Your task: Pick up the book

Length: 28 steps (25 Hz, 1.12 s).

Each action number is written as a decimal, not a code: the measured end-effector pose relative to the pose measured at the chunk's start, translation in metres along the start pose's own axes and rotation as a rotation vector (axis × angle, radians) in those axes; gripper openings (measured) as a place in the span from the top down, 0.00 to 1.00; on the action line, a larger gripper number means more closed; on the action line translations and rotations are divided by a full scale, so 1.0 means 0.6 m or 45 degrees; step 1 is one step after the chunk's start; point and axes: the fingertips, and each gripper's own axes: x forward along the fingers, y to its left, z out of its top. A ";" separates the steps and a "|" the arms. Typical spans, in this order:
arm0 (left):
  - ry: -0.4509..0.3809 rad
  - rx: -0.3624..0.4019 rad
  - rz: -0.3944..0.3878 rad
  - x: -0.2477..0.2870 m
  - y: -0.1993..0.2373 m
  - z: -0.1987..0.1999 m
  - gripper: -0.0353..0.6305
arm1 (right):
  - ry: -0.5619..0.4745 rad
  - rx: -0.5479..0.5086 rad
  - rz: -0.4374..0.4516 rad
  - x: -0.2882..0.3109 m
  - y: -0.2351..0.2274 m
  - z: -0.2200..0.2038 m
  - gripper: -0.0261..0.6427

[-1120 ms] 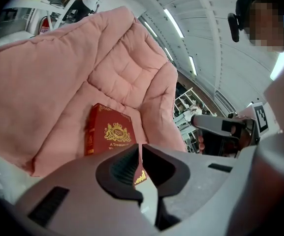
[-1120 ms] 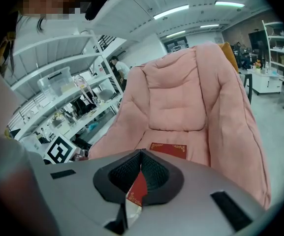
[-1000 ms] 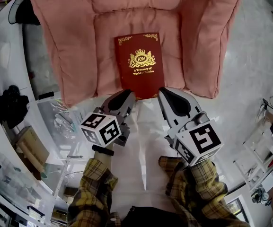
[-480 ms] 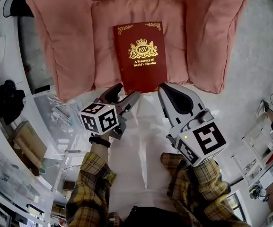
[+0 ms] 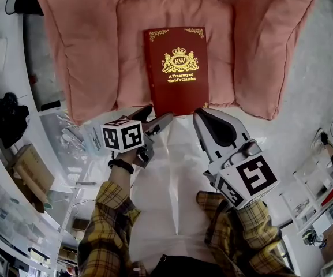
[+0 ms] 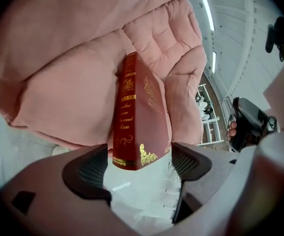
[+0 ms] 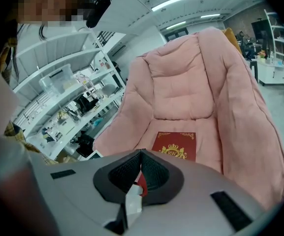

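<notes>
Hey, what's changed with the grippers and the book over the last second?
The left gripper came down to the book; its jaws, shut before, are opening with the near corner between them, ungripped. The right gripper stayed shut; the book still lies flat on the pink cushion.

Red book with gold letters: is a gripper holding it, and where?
Nothing held. The left gripper, jaws opening, straddles the red hardcover book at its near corner, untouching; right gripper shut.

The red book (image 5: 176, 68) carries in gold on its cover a crest with the letters "RW" and, under it, the title "A Treasury of World's Classics"; its spine lettering cannot be read whole.
</notes>
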 end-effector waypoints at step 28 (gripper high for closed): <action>0.141 -0.157 -0.363 0.099 -0.043 0.032 0.35 | 0.024 0.098 0.015 0.008 -0.014 -0.044 0.94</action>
